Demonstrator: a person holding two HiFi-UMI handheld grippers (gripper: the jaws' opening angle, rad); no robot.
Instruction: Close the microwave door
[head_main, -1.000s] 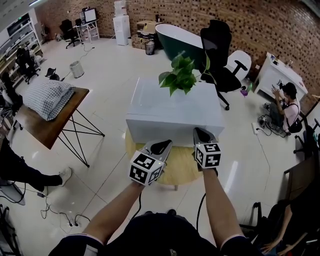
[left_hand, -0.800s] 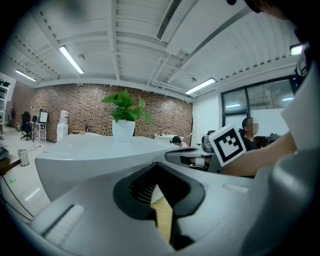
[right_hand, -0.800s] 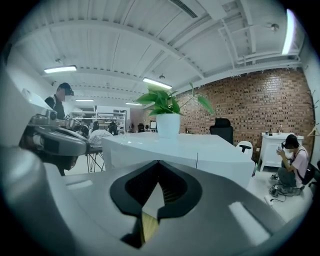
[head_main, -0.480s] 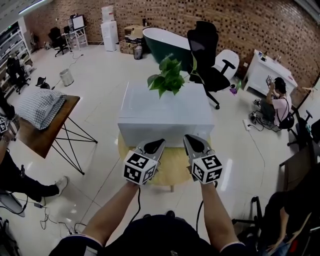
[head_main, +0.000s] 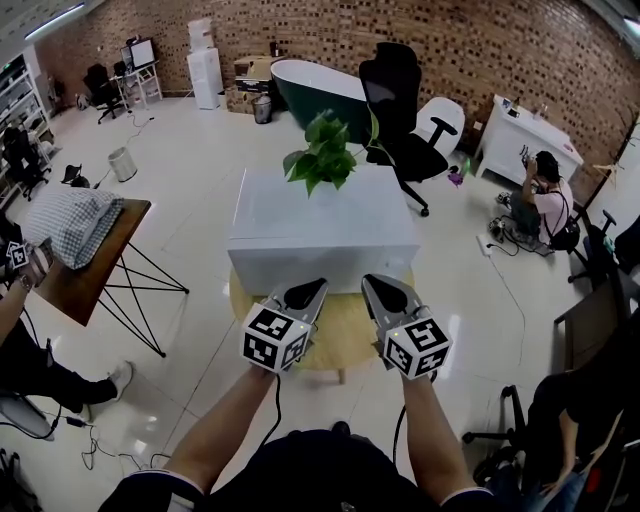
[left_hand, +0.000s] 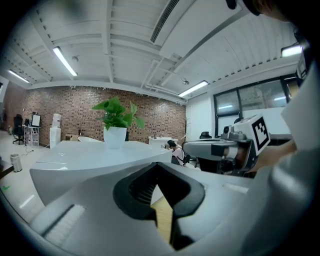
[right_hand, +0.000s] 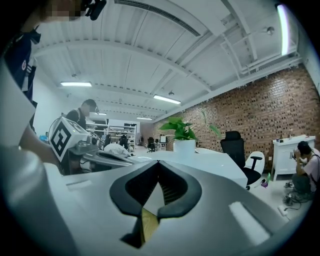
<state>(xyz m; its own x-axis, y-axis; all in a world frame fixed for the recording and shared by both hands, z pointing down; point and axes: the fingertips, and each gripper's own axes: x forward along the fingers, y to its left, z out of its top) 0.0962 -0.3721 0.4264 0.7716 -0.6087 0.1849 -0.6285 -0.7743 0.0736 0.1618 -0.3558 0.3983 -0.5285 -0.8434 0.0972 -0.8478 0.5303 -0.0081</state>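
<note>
Microwave (head_main: 322, 235) (white box, door face apparently already flush) sits at frame centre on round table (head_main: 345, 340), long axis left-to-right, just above 2 closed, empty claws: left gripper (head_main: 318, 287), right gripper (head_main: 372, 283), equally near

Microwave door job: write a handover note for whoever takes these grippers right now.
Left gripper: jaws shut, nothing between them, held in front of the white box.
Right gripper: the same, beside the left one.
The white box, presumably the microwave, sits on the round wooden table with a potted plant on top.
Done: its front face looks flush, and no view shows an open door.
Left: check that the door is latched. If it isn't, press it shut.
</note>
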